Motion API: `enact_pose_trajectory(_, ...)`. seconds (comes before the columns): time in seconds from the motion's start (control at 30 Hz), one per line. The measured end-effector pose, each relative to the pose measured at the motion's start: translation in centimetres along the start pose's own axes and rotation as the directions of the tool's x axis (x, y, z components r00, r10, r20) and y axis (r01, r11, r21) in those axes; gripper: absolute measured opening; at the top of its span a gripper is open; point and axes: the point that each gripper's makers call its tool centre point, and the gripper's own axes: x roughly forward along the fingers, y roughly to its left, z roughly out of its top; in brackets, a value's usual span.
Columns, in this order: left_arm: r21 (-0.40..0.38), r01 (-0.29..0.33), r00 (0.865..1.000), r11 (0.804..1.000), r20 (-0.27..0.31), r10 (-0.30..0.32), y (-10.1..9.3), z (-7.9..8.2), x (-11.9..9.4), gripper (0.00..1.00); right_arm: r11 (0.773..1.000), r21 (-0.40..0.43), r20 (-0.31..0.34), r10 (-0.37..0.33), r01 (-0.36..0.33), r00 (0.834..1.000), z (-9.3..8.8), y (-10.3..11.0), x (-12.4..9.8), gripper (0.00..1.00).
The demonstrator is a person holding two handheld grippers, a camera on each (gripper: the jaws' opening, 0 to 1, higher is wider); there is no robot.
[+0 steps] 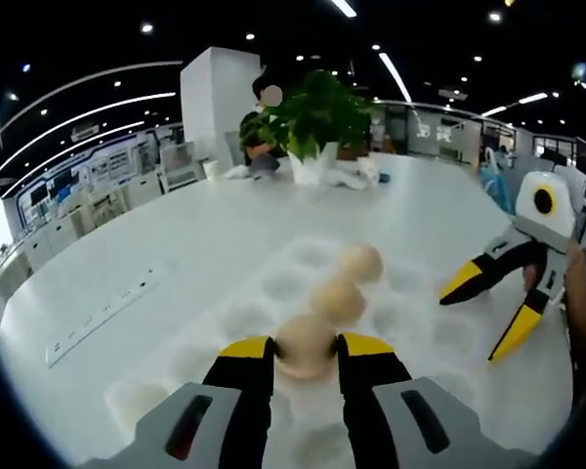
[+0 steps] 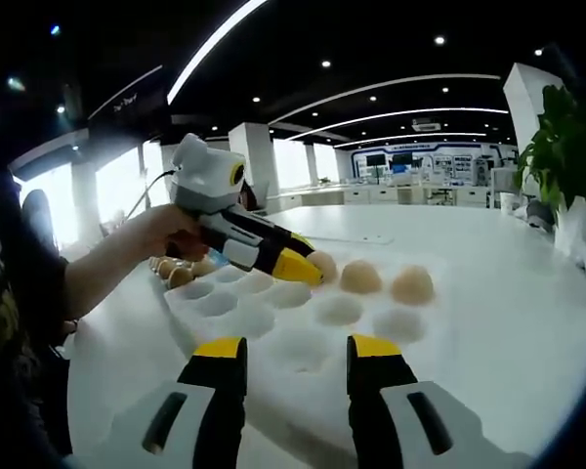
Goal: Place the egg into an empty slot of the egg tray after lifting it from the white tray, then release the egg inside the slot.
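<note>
- The white worktop (image 1: 205,234) carries the egg tray (image 2: 273,347), spread ahead of both pairs of fingers.
- Left gripper (image 1: 306,350) grasps an egg (image 1: 304,347) between its fingers, low over the tray; two more eggs sit in slots just beyond.
- Right gripper (image 2: 295,352) is released, holding nothing.
- Step, probably: seating the egg. Next: settle it into the slot, then part the fingers.

Bright ceiling strip lights (image 1: 391,68), soft blur throughout, strong fisheye bending at edges.
</note>
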Motion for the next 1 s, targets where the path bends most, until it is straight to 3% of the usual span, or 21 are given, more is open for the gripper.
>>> enact_pose_trajectory(0.3,0.006,-0.004,1.0,1.0,0.02,0.004,0.1,0.8,-0.5,0.24,1.0,-0.005,-0.009,-0.006,0.006,1.0,0.0,-0.3,0.1,0.42)
enact_pose_trajectory(0.33,0.003,-0.007,0.999,1.0,0.036,0.007,0.2,1.1,-0.7,0.09,1.0,-0.006,-0.009,-0.007,0.006,1.0,0.0,-0.2,0.1,0.42)
enact_pose_trajectory(0.37,0.0,0.011,0.995,1.0,0.101,-0.011,-0.1,2.2,-0.9,0.0,1.0,-0.008,-0.011,-0.007,0.007,1.0,0.0,-0.3,0.1,0.42)
enact_pose_trajectory(0.4,-0.036,0.009,0.991,0.999,0.133,-0.004,-0.2,3.0,-1.2,0.02,1.0,-0.008,-0.011,-0.008,0.008,1.0,0.0,-0.3,0.1,0.43)
enact_pose_trajectory(0.43,-0.034,0.03,0.994,0.999,0.102,-0.027,-0.5,2.8,-1.6,0.03,1.0,-0.007,-0.011,-0.009,0.009,1.0,0.0,-0.3,0.1,0.43)
enact_pose_trajectory(0.5,-0.007,0.016,0.998,1.0,0.058,-0.016,-0.6,1.9,-1.2,0.05,1.0,-0.009,-0.015,-0.011,0.011,1.0,0.0,-0.4,0.1,0.42)
enact_pose_trajectory(0.57,-0.025,0.018,0.998,1.0,0.065,-0.017,-0.5,1.5,-1.0,0.08,1.0,-0.009,-0.017,-0.014,0.014,1.0,0.0,-0.4,0.1,0.42)
enact_pose_trajectory(0.6,-0.06,0.036,0.998,0.998,0.06,-0.032,-0.8,1.1,-1.0,0.12,1.0,-0.011,-0.017,-0.016,0.016,1.0,0.0,-0.5,0.2,0.43)
enact_pose_trajectory(0.7,-0.031,0.024,0.999,0.999,0.04,-0.022,-0.8,0.2,-0.5,0.26,1.0,-0.011,-0.012,-0.015,0.015,1.0,0.0,-0.4,0.1,0.43)
enact_pose_trajectory(1.0,-0.034,0.021,1.0,0.999,0.014,-0.02,-0.7,-0.6,0.1,0.26,1.0,-0.01,-0.006,-0.01,0.01,1.0,-0.1,-0.4,0.0,0.43)
